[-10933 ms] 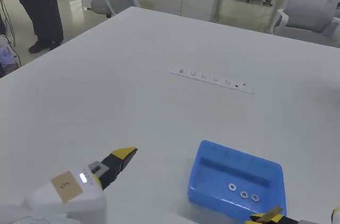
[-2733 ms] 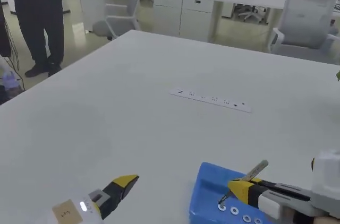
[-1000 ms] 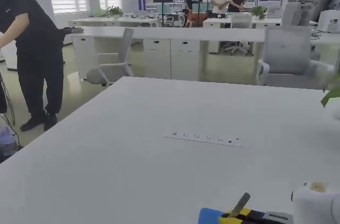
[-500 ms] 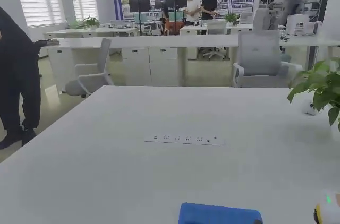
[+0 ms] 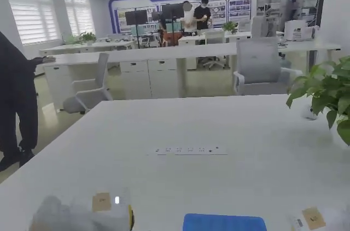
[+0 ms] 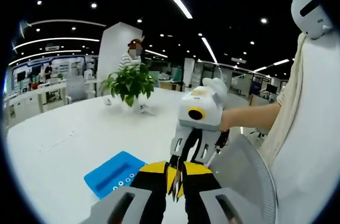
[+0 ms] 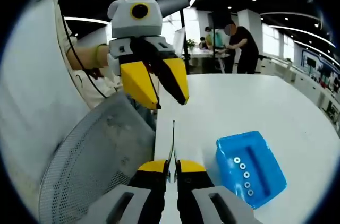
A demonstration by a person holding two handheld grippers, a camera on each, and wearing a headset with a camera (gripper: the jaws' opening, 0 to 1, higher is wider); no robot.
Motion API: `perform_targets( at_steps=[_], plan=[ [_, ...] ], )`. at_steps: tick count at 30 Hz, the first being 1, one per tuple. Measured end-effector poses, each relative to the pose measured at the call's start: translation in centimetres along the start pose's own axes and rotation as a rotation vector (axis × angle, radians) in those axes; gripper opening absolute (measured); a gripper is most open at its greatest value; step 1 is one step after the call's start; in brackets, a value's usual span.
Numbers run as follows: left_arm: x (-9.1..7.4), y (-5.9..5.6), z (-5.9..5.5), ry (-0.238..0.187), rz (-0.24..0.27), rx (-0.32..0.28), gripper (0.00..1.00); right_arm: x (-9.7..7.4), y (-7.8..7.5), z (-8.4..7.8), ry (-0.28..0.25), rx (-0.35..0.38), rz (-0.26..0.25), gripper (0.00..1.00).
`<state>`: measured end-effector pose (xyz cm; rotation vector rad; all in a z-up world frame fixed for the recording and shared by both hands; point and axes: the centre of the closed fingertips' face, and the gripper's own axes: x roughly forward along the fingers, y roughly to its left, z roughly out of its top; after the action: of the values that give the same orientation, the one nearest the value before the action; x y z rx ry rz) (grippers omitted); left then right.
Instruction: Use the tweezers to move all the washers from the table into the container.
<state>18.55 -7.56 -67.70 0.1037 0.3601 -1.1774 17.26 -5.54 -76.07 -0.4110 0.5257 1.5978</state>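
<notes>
We saw the white worktop point(image 5: 164, 127) spread wide under the blue container point(image 7: 268, 168), which sat near its close edge. A grey mesh chair back point(image 7: 101, 149) stood just off that edge, on the side of the container nearest us. A leafy potted plant point(image 5: 328, 91) stood well beyond the container, off to its right in the head view. A flat white power strip point(image 5: 188, 150) lay beyond the container toward the worktop's middle, well apart from it. The right hand-held gripper point(image 7: 173, 163) and the left hand-held gripper point(image 6: 175, 166) hung in the air on the near side of the container, facing each other and touching neither it nor one another. The right one was clenched on the tweezers point(image 7: 172, 139), whose thin arms rose straight out from between its yellow jaws. Their tip stood clear of the container, to its left in the right gripper view. The left one's yellow jaws stood close with a thin slit between them, and we could not tell whether they were fully clenched. Five washers point(image 7: 246, 174) lay in a row on the container's floor, apart from the tweezers.
</notes>
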Motion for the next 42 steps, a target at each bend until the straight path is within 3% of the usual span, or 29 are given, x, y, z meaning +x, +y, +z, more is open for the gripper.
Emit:
perform_targets(
  at_steps=[1,7,8,12,19,24,26,30,35,40,42],
  plan=[
    [0.2,-0.2,-0.1,0.027,-0.02,0.03,0.04,0.1,0.0,0.0,0.007,-0.01,0.001,0.03],
    [0.9,-0.6,-0.5,0.075,-0.05,0.034,0.02,0.3,0.2,-0.7,0.067,-0.054,0.009,0.03],
    [1.1,-0.8,-0.7,0.101,-0.065,0.037,0.0,0.3,0.2,-0.7,0.07,-0.055,0.009,0.03],
    [1.4,-0.6,-1.4,0.167,-0.045,0.107,0.0,0.4,0.1,-1.6,0.111,-0.069,-0.004,0.03],
    [2.1,-0.4,-2.0,0.218,-0.047,0.168,0.04,0.2,-0.3,-2.9,0.16,-0.091,-0.037,0.03],
    [2.8,-0.9,-3.1,0.279,-0.083,0.186,0.12,0.0,-0.6,-2.6,0.142,-0.087,-0.051,0.03],
    [3.0,-1.1,-3.3,0.282,-0.09,0.202,0.09,0.0,-0.6,-2.5,0.14,-0.087,-0.051,0.03],
    [3.2,-0.6,-3.6,0.294,-0.073,0.219,0.0,0.3,-0.6,-3.0,0.161,-0.095,-0.044,0.03],
    [2.7,-0.3,-5.3,0.38,-0.093,0.25,0.0,0.4,-1.0,-4.3,0.201,-0.101,-0.063,0.04],
    [2.7,0.9,-7.3,0.479,-0.095,0.284,0.0,0.8,-2.0,-5.4,0.212,-0.074,-0.11,0.05],
    [3.0,1.0,-7.7,0.49,-0.105,0.284,0.0,1.1,-2.2,-5.9,0.217,-0.068,-0.124,0.05]
  ],
)
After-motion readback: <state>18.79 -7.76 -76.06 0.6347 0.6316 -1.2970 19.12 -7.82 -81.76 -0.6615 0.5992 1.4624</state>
